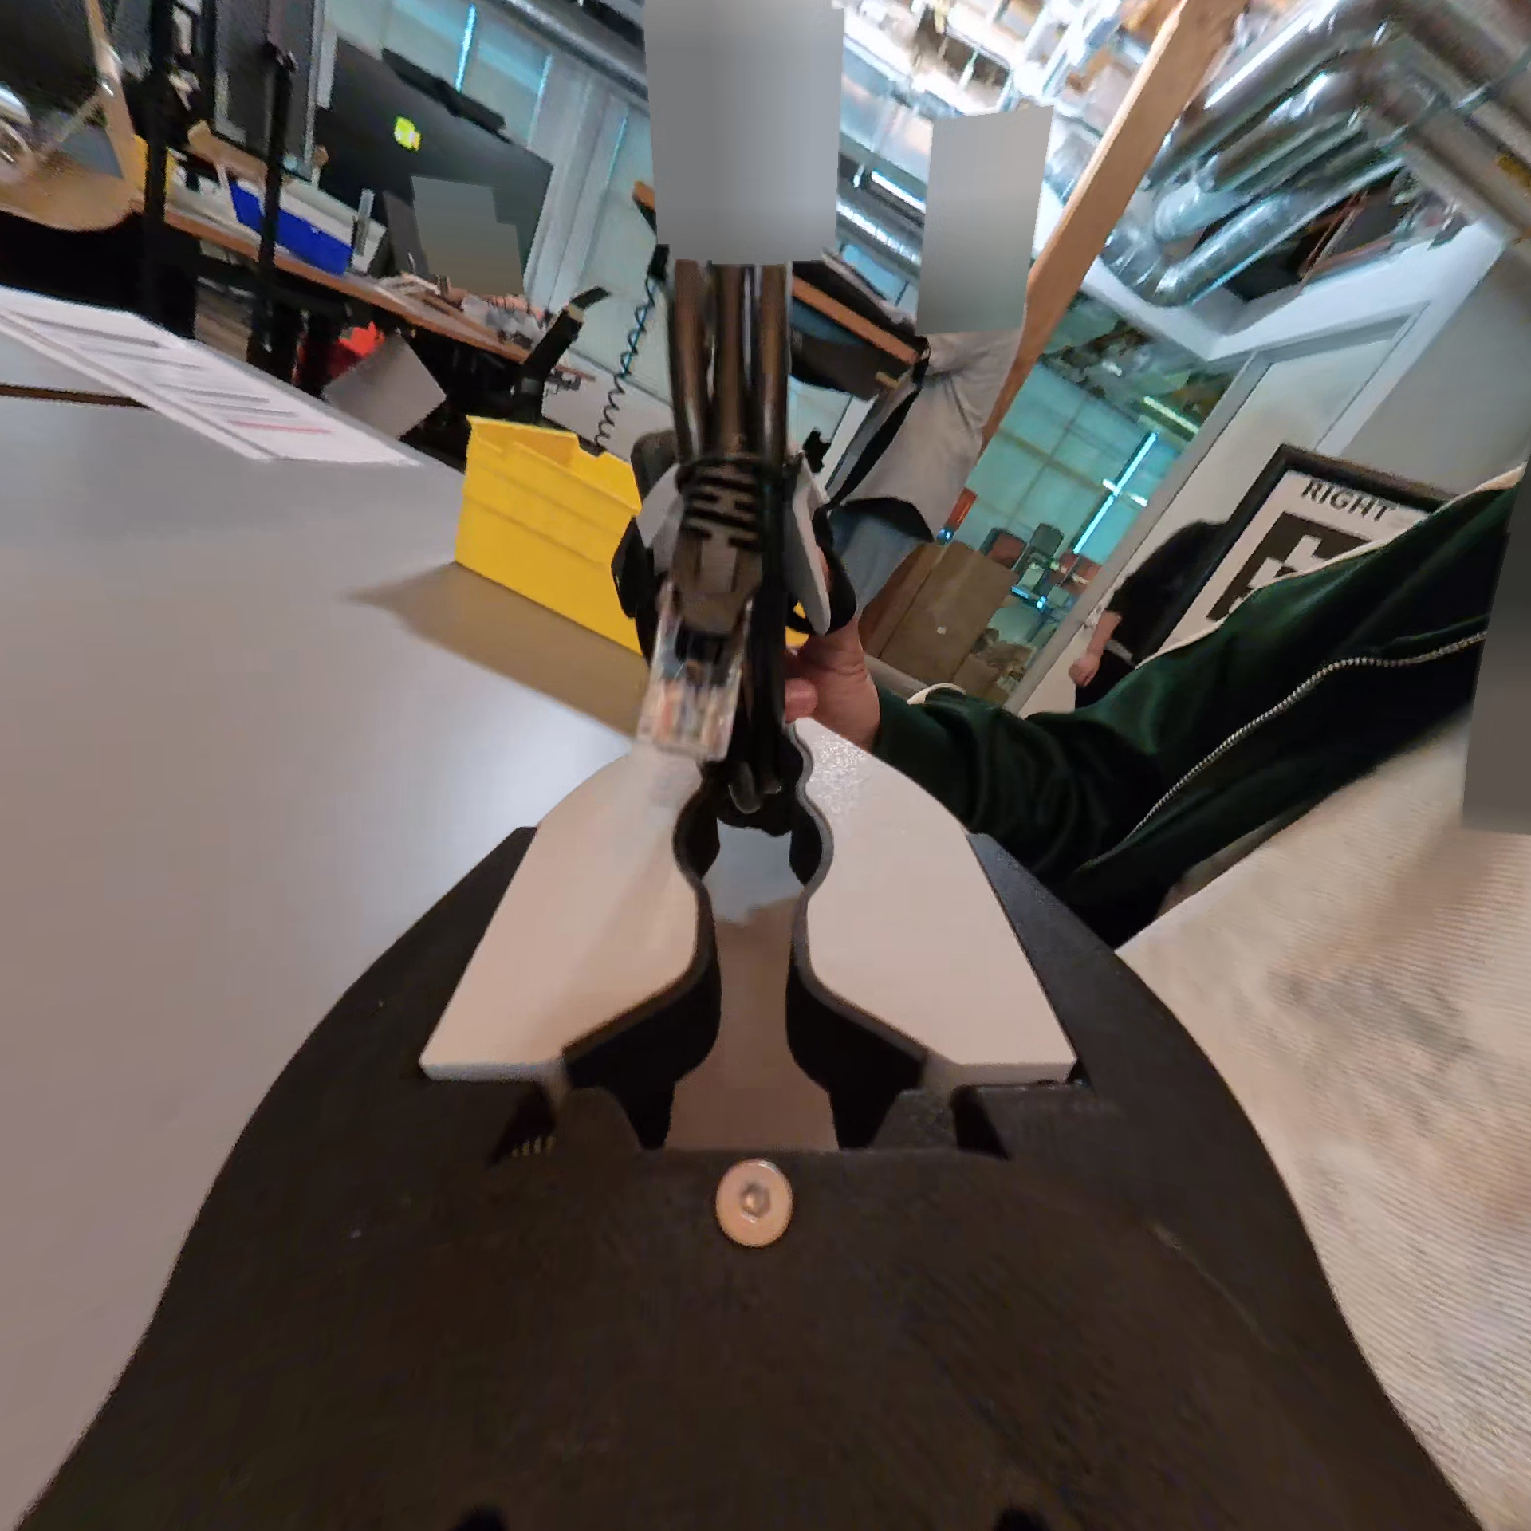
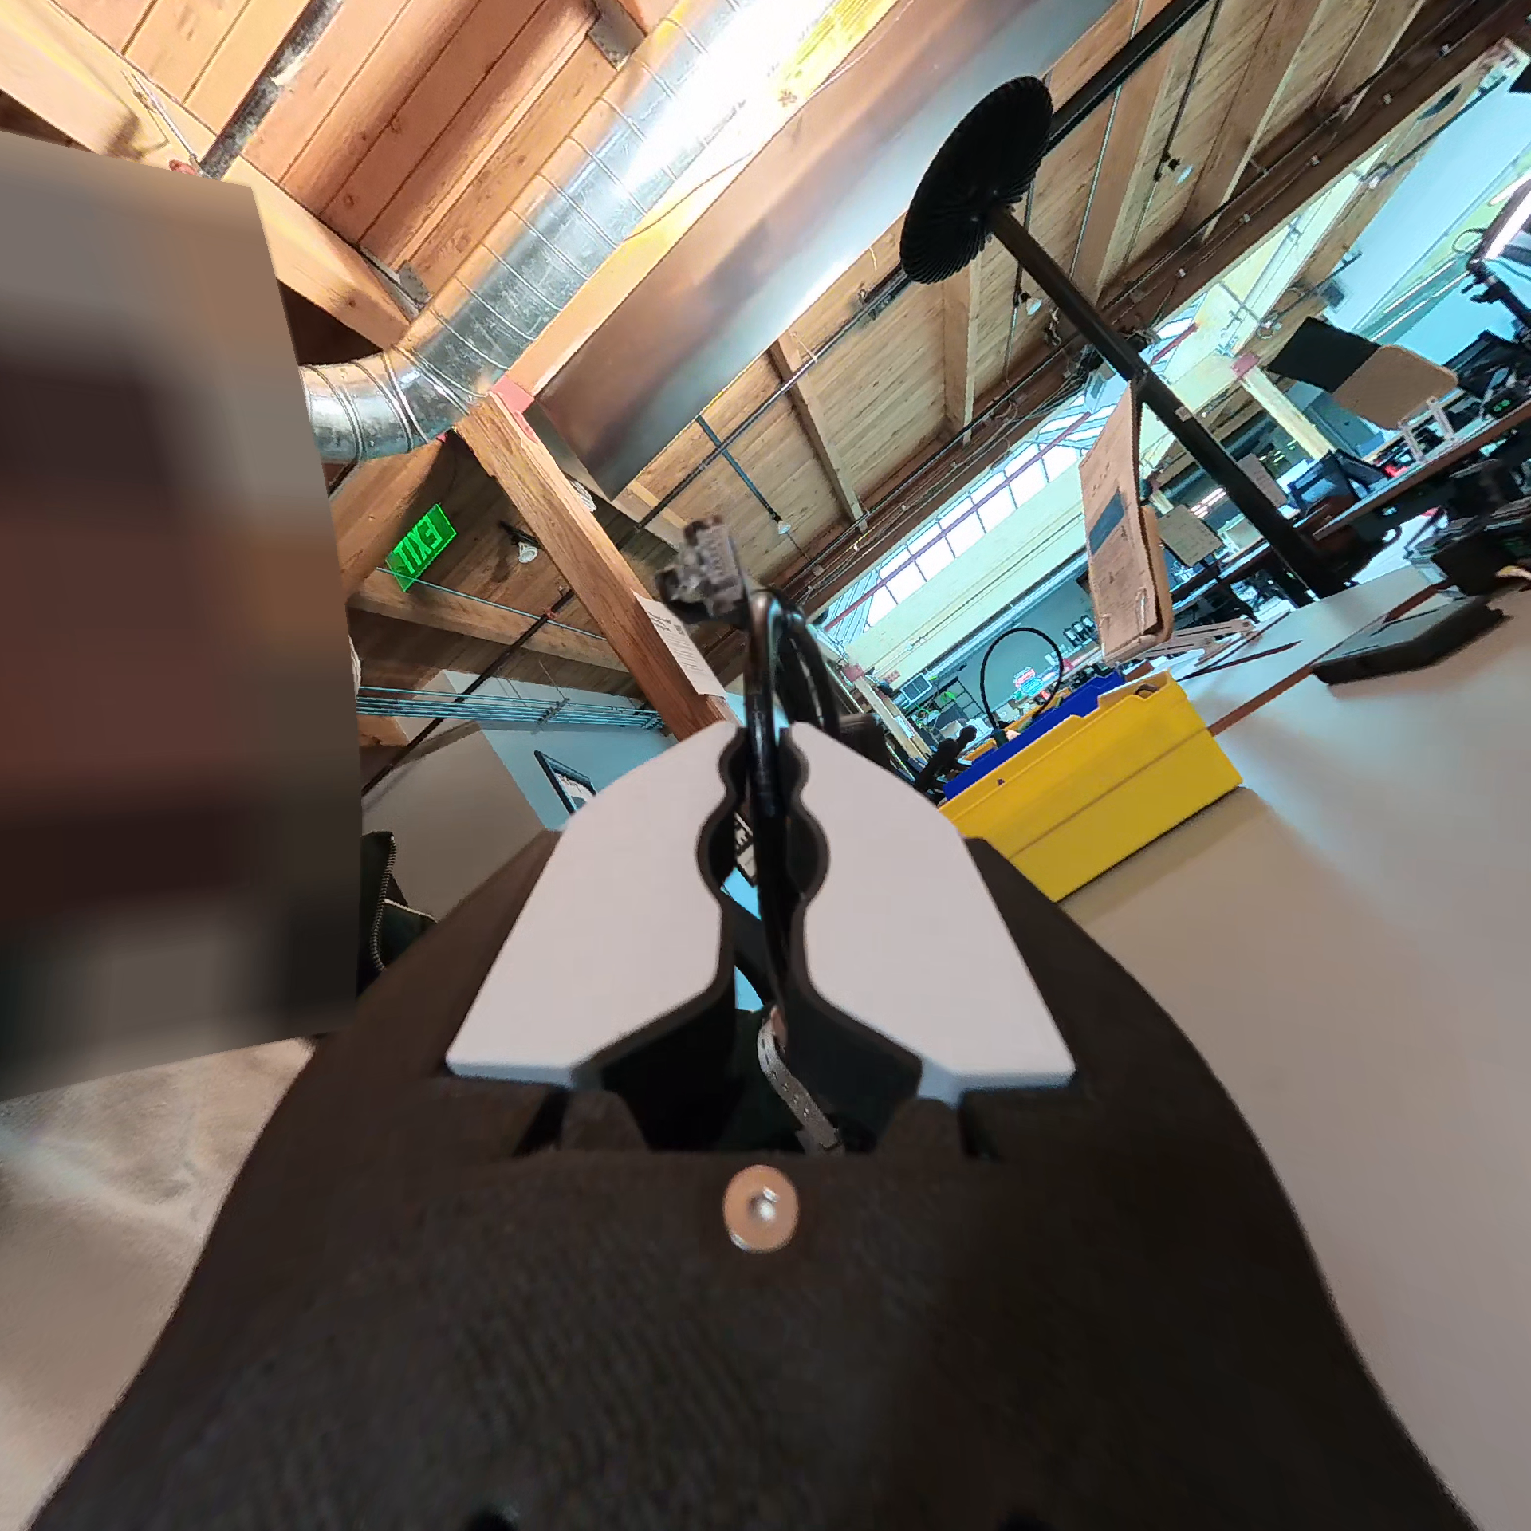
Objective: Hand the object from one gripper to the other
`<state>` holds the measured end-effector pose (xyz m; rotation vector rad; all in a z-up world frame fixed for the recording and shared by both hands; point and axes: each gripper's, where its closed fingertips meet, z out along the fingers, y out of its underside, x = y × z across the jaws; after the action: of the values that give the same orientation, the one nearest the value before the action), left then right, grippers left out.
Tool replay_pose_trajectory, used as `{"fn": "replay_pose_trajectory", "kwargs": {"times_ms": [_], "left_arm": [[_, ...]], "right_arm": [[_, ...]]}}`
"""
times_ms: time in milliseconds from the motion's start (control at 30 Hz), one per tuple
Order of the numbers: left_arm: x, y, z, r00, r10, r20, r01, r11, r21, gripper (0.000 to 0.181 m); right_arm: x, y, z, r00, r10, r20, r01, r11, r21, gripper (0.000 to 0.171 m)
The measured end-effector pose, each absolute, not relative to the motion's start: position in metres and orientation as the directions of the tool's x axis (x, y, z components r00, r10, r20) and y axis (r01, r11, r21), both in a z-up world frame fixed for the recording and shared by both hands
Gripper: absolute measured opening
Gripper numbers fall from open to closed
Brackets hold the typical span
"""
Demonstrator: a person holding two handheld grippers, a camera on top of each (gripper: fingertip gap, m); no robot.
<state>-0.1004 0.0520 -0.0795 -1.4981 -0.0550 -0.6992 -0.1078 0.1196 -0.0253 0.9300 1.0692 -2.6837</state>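
Black bundle: a coiled black network cable (image 1: 750,580) with a clear plastic plug, bound round its middle by a black twist tie, held up in the air between the two grippers, above the table.
Left gripper (image 1: 750,766): its white fingers (image 1: 613,895) with black wavy inner edges are pinched together at the tips on the lower loops of the cable; a narrow gap shows only further back between them.
Plug: the clear connector (image 1: 688,688) points down and lies against the tip of the left-hand finger.
Right gripper in the left wrist view (image 1: 746,530): seen farther off, white fingers either side of the bundle near the twist tie, a person's hand (image 1: 833,679) in a dark green sleeve (image 1: 1160,729) behind it.
Right gripper, own view (image 2: 766,746): white fingers (image 2: 613,911) pressed in on the black cable (image 2: 766,746), which runs through the wavy slot between them; the cable's loops and a blurred connector (image 2: 704,572) stick out past the tips.
Table: a pale grey tabletop (image 1: 207,704) below and to the left.
Bin: a yellow plastic bin (image 1: 547,522) stands on the table beyond the cable; it also shows to the right in the right wrist view (image 2: 1102,779).
Paper: a white printed sheet (image 1: 190,381) lies at the far left of the table.
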Motion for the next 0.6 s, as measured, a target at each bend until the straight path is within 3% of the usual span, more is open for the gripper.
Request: {"fn": "replay_pose_trajectory", "kwargs": {"times_ms": [67, 133, 233, 433, 600], "left_arm": [[-0.106, 0.049, -0.076, 0.807, -0.383, 0.449, 0.463, -0.060, -0.884, 0.010], [-0.111, 0.046, -0.072, 0.816, -0.368, 0.445, 0.465, -0.039, -0.884, 0.009], [-0.119, 0.042, -0.065, 0.821, -0.354, 0.449, 0.482, 0.005, -0.876, 0.009], [-0.131, 0.034, -0.058, 0.799, -0.358, 0.483, 0.536, 0.059, -0.842, 0.007], [-0.132, 0.033, -0.060, 0.792, -0.362, 0.491, 0.542, 0.050, -0.839, 0.004]], "right_arm": [[-0.110, 0.119, -0.028, -0.799, 0.123, -0.588, 0.314, -0.749, -0.583, 0.015], [-0.116, 0.119, -0.030, -0.783, 0.150, -0.604, 0.302, -0.756, -0.580, 0.042], [-0.126, 0.124, -0.037, -0.742, 0.233, -0.629, 0.261, -0.764, -0.590, 0.065], [-0.139, 0.142, -0.052, -0.654, 0.226, -0.722, 0.276, -0.817, -0.506, 0.070], [-0.151, 0.171, -0.073, -0.512, 0.380, -0.770, 0.181, -0.829, -0.529, 0.068]]}}
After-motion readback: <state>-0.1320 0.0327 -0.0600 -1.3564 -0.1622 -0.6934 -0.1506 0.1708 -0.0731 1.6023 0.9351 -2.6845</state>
